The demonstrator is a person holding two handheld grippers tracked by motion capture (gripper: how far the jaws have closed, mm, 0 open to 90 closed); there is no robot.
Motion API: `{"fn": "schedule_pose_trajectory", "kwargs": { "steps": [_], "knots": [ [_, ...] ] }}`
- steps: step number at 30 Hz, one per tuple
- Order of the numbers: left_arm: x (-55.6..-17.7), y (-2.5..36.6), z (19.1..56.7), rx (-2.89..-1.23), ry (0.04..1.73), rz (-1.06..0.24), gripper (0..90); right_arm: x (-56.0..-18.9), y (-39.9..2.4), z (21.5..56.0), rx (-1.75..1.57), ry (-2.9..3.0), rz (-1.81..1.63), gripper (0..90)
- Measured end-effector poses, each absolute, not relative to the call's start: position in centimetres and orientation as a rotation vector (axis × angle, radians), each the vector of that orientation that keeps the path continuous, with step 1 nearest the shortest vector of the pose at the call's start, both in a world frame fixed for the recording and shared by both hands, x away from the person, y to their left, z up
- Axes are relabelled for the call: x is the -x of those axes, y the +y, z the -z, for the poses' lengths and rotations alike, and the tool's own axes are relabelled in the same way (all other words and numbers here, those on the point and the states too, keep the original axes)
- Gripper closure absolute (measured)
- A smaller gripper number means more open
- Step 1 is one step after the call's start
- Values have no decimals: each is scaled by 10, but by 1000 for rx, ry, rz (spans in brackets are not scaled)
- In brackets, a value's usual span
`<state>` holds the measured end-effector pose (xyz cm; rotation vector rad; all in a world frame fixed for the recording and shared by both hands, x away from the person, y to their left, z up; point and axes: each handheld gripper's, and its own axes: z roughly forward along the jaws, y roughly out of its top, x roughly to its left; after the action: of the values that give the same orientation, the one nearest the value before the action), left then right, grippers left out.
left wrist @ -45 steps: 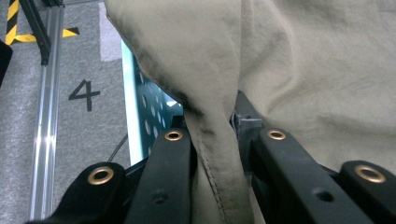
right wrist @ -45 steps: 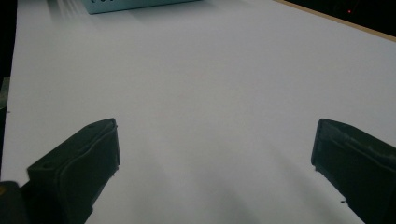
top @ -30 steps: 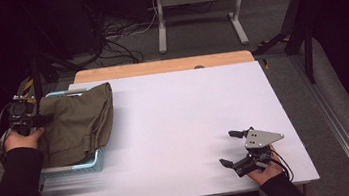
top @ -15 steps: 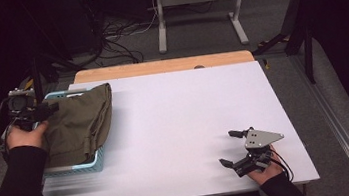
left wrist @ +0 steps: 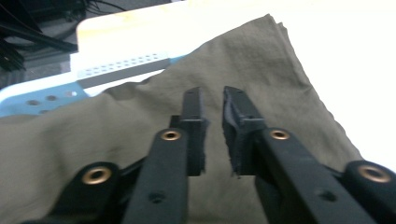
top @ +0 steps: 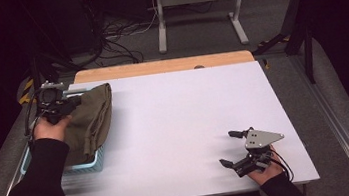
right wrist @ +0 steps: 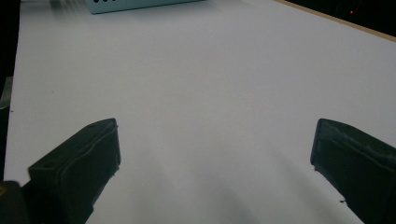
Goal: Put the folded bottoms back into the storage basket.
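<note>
One white table (top: pixel 180 122), broad and mostly bare, with a strip of bare wood along the far edge. At the left edge, a pale blue perforated basket (top: pixel 86 163), heaped with a folded olive-green cloth (top: pixel 95 115) draped over the rim onto the tabletop. Over that cloth, the left claw (top: pixel 73 103), held in a hand (top: pixel 51 128) with a dark sleeve; in the left gripper view, jaws drawn nearly together with a narrow gap, nothing caught between, cloth (left wrist: pixel 261 60) just beyond the tips. Near the front right corner, well apart from the basket, the right claw (top: pixel 228 148), spread wide over bare tabletop (right wrist: pixel 210 93), gripping nothing.
</note>
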<state>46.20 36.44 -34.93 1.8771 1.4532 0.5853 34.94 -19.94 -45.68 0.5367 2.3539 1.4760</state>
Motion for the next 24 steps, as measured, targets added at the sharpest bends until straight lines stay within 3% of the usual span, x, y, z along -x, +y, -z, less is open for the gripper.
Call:
{"fn": "schedule_pose_trajectory", "kwargs": {
  "steps": [5,24],
  "knots": [
    [-471,356,357,-1897,1464,-581,893,-349,-200,457,-537,2355,-1475,21],
    [-500,332,388,-1987,1496,-564,895,-349,-200,457,-538,2359,-1475,21]
  ]
}}
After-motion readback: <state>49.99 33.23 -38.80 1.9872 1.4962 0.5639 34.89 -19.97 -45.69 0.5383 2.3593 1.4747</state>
